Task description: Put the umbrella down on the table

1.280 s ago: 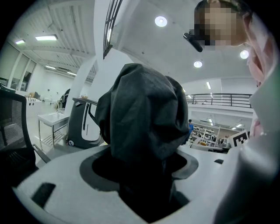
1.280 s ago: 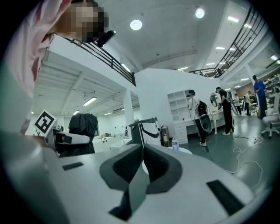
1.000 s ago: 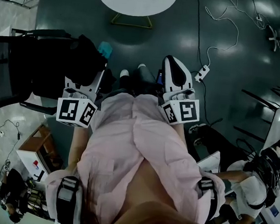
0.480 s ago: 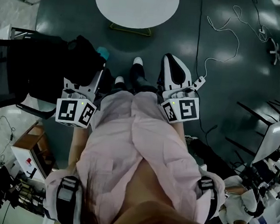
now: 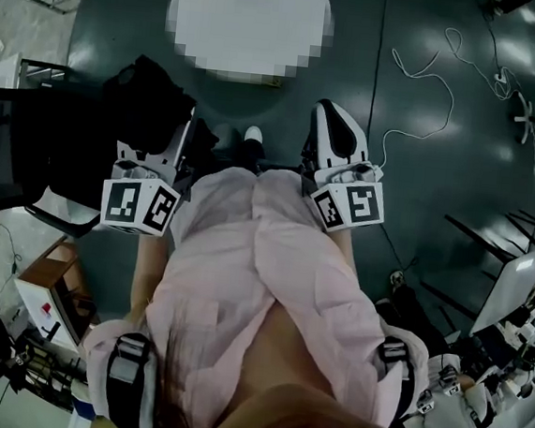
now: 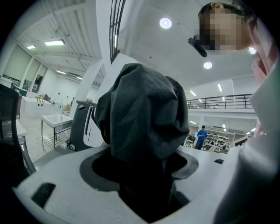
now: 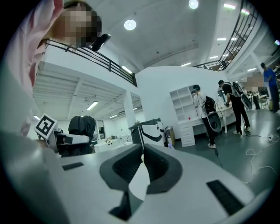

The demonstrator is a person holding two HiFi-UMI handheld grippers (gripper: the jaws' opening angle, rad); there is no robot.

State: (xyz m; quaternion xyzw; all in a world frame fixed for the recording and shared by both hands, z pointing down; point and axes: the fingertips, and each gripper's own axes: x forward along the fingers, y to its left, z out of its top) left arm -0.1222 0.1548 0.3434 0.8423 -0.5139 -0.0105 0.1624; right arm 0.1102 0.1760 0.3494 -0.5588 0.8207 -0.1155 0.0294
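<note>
A folded black umbrella (image 5: 151, 103) sticks out ahead of my left gripper (image 5: 165, 151), which is shut on it. In the left gripper view its dark fabric (image 6: 142, 118) fills the gap between the jaws of that gripper (image 6: 142, 168). My right gripper (image 5: 326, 115) is held level at the right, shut with nothing in it; its pads meet in the right gripper view (image 7: 142, 164). That view also shows the umbrella (image 7: 82, 126) off to the left. The round white table (image 5: 248, 42) stands ahead on the floor, beyond both grippers and partly under a mosaic patch.
A black chair (image 5: 10, 151) stands close on the left. A white cable and power strip (image 5: 421, 82) lie on the dark floor to the right. More chairs (image 5: 516, 270) are at the far right. People (image 7: 205, 113) stand by white shelves in the distance.
The table has come closer in the head view as the person walks toward it. Both grippers moved forward together. The left grip on the umbrella is unchanged.
</note>
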